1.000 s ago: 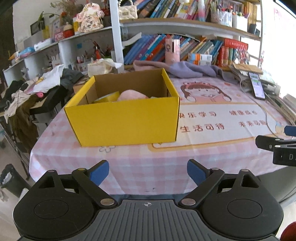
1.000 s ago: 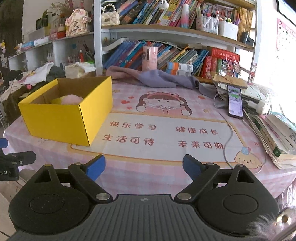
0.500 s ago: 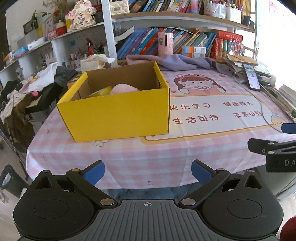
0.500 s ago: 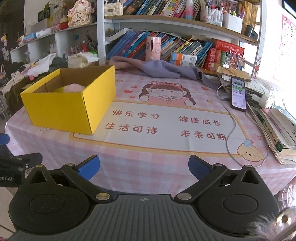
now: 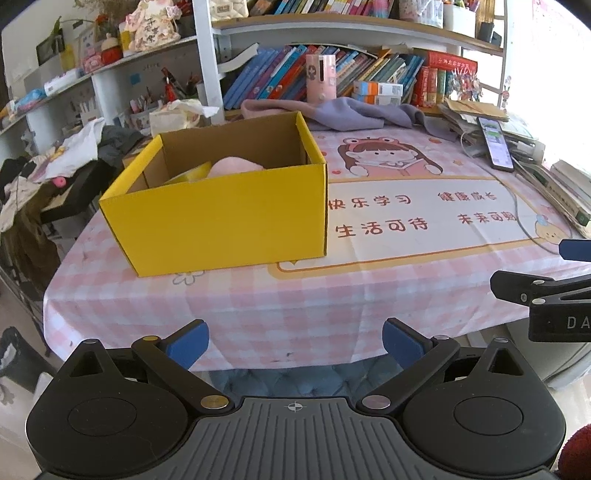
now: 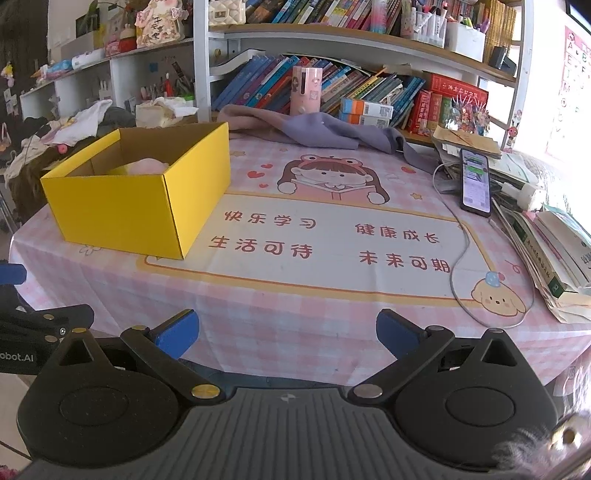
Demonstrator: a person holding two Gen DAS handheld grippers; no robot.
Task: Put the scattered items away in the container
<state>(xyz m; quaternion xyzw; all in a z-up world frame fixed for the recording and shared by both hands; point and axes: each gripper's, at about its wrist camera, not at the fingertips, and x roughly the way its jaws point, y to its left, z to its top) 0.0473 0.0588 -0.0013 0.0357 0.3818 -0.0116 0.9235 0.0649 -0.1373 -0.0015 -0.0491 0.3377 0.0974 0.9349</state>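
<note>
Box [image 5: 225, 218], yellow cardboard and open-topped, stands on the left part of the pink checked tablecloth [image 5: 280, 306], with a pink soft item [image 5: 236, 165] and a yellow item [image 5: 192, 173] just showing above its rim inside. Left gripper [image 5: 294, 341] and right gripper [image 6: 287, 330] both hang off the near table edge with blue pads spread wide apart and nothing between them, well short of the box. Phone [image 6: 475, 181] on a white cable [image 6: 458, 258] lies toward the right beside stacked books [image 6: 550, 243], and a purple cloth [image 6: 325, 129] is heaped at the back under the bookshelf [image 6: 332, 33].
</note>
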